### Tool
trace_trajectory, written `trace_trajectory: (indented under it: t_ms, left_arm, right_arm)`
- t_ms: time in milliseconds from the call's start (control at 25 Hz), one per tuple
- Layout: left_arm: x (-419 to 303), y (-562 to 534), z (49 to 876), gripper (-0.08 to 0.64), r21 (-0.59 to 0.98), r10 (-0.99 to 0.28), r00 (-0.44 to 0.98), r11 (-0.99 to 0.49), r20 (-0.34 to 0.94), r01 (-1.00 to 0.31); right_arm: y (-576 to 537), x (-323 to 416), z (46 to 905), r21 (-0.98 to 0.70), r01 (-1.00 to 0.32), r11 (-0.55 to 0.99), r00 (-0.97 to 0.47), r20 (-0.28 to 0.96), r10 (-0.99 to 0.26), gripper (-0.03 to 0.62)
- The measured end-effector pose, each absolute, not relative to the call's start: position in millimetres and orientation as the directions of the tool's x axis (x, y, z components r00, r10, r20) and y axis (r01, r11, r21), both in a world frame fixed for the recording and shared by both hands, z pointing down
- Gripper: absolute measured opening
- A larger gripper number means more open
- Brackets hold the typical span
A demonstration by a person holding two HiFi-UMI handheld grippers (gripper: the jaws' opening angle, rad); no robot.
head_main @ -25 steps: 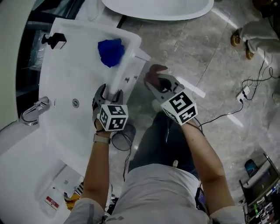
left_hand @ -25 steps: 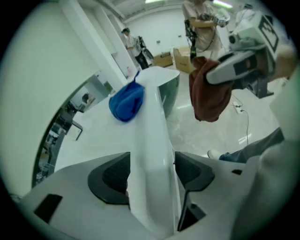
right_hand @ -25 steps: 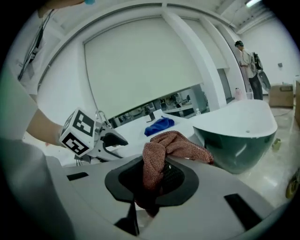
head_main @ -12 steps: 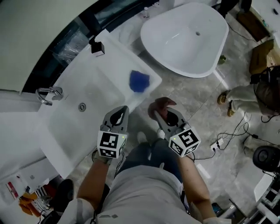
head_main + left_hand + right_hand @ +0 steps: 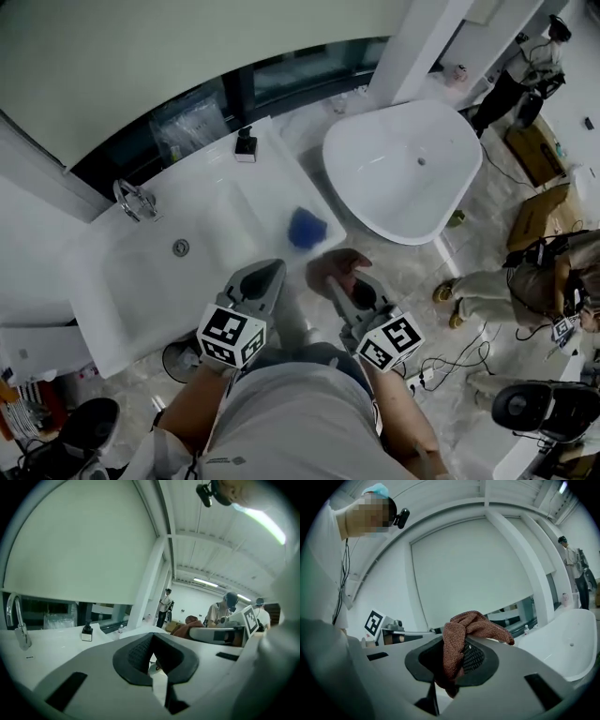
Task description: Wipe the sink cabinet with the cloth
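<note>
A white sink cabinet (image 5: 141,281) with a chrome faucet (image 5: 134,200) and a drain (image 5: 181,247) fills the left of the head view. A reddish-brown cloth (image 5: 339,265) (image 5: 468,632) is pinched in my right gripper (image 5: 349,289) (image 5: 454,667), which is shut on it just off the cabinet's front right corner. My left gripper (image 5: 259,284) (image 5: 152,660) is shut with nothing in it, held over the cabinet's front edge. A blue object (image 5: 306,227) lies on the counter's right end.
A white freestanding bathtub (image 5: 403,169) stands to the right of the cabinet. A small black-and-white dispenser (image 5: 246,143) (image 5: 86,632) sits at the counter's back. People stand at the right; cables (image 5: 450,361) and boxes lie on the grey floor.
The head view has swung upward and back, so the whole cabinet and the bathtub now show. Both grippers stay shut and sit lower in the picture; the cloth remains in the right one.
</note>
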State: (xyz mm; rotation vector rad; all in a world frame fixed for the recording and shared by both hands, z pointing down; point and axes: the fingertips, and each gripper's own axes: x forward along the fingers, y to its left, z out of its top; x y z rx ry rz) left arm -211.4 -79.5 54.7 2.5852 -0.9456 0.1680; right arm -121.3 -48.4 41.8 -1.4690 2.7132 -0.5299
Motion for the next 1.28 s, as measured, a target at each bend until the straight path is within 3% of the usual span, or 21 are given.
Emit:
trace_trajectory:
  t_ms: [360, 1280]
  left_arm:
    - [-222, -62, 5, 0.011, 0.313, -0.653, 0.743, -0.682, 0.146, -0.661]
    - [-220, -40, -4, 0.011, 0.238, -0.685, 0.713, -0.675, 0.149, -0.698]
  right_arm:
    - [-35, -131, -8, -0.287, -0.761, 0.581, -0.621, 0.068, -0.781, 0.064]
    - [-29, -120, -25, -0.239, -0.768, 0.594, -0.615, 0.015, -0.788, 0.063]
